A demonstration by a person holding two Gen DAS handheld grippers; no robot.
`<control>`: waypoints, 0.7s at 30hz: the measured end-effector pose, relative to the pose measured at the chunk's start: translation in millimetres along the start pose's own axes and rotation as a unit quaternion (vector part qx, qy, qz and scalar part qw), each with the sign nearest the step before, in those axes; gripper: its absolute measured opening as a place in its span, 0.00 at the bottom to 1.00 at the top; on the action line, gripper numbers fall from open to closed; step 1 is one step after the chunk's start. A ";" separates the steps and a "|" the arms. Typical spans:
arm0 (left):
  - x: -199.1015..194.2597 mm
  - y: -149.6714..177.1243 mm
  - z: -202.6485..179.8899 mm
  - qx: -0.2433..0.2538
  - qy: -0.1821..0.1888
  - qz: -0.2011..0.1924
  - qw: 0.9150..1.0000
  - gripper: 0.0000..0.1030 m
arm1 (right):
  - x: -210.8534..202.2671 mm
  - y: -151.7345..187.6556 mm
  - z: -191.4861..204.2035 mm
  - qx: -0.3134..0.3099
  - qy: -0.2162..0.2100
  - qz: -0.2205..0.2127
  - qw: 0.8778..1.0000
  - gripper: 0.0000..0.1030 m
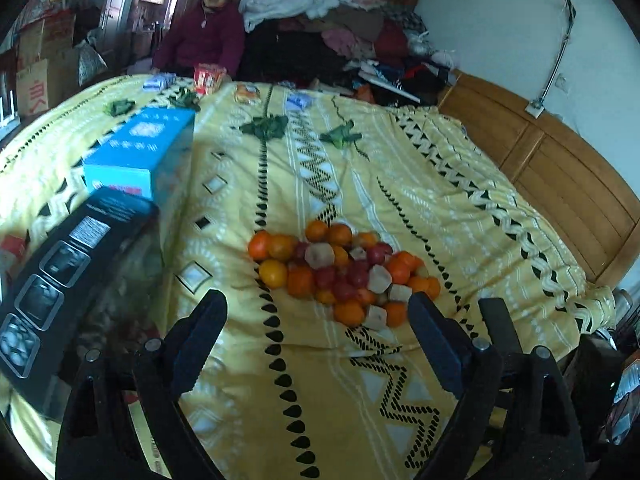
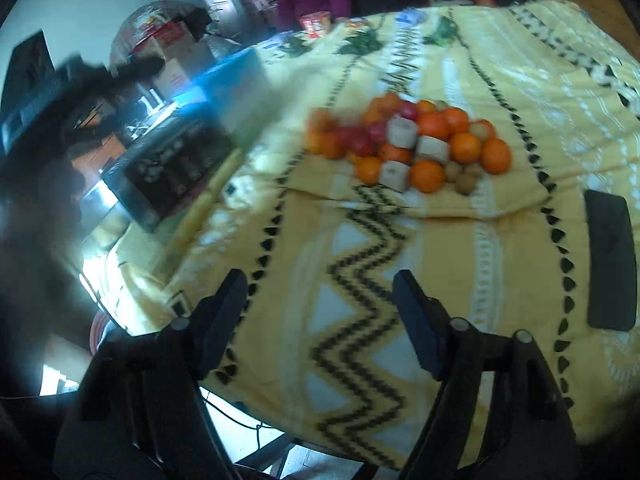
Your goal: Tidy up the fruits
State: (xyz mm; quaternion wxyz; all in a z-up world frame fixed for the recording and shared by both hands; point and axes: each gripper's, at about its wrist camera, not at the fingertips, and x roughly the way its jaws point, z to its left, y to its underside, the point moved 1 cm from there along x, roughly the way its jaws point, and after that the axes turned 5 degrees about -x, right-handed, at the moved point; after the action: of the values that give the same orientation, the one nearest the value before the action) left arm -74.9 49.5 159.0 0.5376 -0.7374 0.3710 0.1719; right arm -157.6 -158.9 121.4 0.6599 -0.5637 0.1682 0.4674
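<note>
Yellow patterned bedspread (image 1: 400, 184) takes up pretty much everything, a soft wrinkly cloth, so anything round set on it could roll into a fold. Next biggest are the two boxes on the left side, a light blue box (image 1: 140, 152) and a black box (image 1: 60, 272) with little photos printed on it, lying just beside each other. Then the fruit pile (image 1: 340, 272), heaped in the middle of the cloth and touching nothing else: oranges (image 1: 274, 274), small dark red fruits (image 1: 356, 276), some pale chunky pieces (image 2: 402, 132) I can't identify, and a few little brown ones (image 2: 464, 178) at the near edge in the right wrist view. Both grippers hang short of the pile with nothing in them, the left gripper (image 1: 316, 332) with its jaws spread wide, the right gripper (image 2: 320, 304) spread too. My guess is the oranges are firm and easy, grab around the widest part. The red ones look smoother and may bruise, so go gentle. Start from the outer edge so the heap doesn't tumble.
</note>
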 end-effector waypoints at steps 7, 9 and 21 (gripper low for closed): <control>101.7 14.7 30.3 -0.003 -0.042 0.080 0.996 0.48 | 8.5 2.1 -57.5 0.052 0.008 -0.002 0.999 0.61; 122.8 12.1 38.5 -0.005 -0.053 0.088 0.995 0.45 | 13.6 5.4 -67.2 0.060 0.006 0.006 0.998 0.61; 175.3 -9.6 55.2 -0.055 -0.039 0.079 0.995 0.44 | 36.2 15.4 -99.5 0.088 0.000 0.035 0.995 0.61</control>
State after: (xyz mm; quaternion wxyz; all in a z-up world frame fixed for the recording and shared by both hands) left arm 56.8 38.2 31.0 0.4949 -0.7272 0.3966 0.2626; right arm -121.3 -234.2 54.6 0.6903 -0.4972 0.2287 0.4732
